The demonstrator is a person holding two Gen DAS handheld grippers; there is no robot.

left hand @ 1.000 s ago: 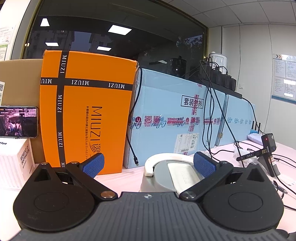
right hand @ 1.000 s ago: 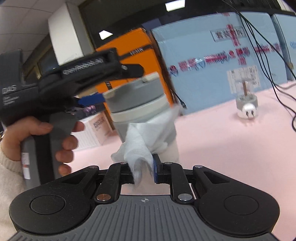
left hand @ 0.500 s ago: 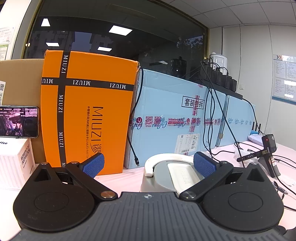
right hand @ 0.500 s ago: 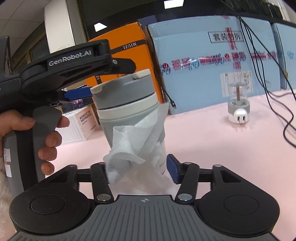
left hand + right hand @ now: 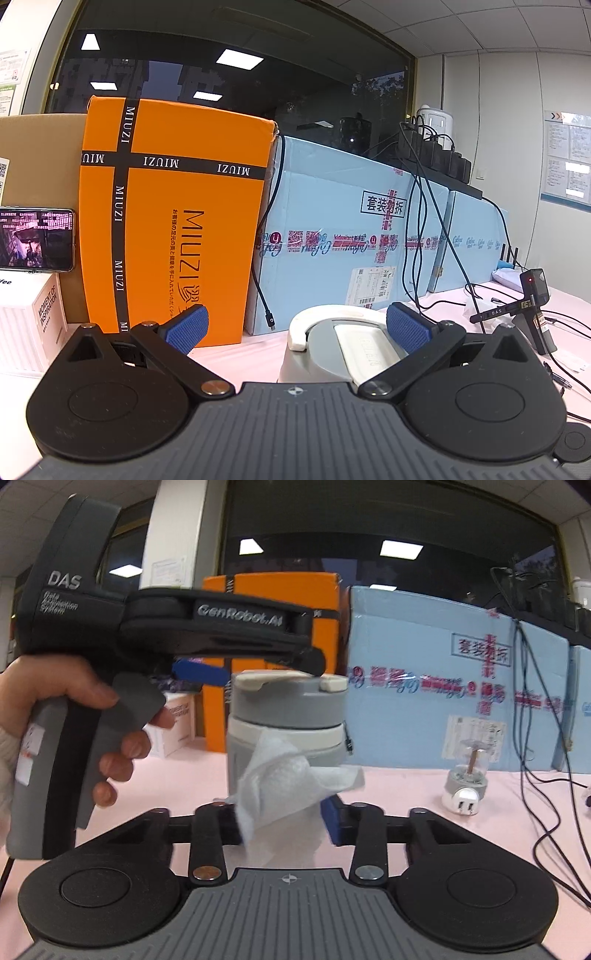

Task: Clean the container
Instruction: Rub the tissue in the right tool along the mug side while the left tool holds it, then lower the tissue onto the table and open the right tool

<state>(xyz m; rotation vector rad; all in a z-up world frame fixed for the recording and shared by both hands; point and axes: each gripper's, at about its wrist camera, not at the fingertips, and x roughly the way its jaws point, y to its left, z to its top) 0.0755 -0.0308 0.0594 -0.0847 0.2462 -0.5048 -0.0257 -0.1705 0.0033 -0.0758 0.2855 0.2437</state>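
- The container [image 5: 286, 731] stands upright on the pink counter [image 5: 406, 794], mid-scene, in front of the boxes [image 5: 424, 686].
- Your left gripper [image 5: 295, 326] is spread wide over its lid [image 5: 347, 339], resting there and gripping nothing; press down so it can't tip.
- Your right gripper [image 5: 282, 821] pinches the tissue [image 5: 284, 786] against the container's near wall. Wipe around it with light pressure.

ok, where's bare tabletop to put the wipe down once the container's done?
Bare pink table lies between the grey lidded container and the small clear-domed plug gadget, in front of the light blue carton. Crowded: black cables right of the gadget; the left gripper over the container; the white box far left.
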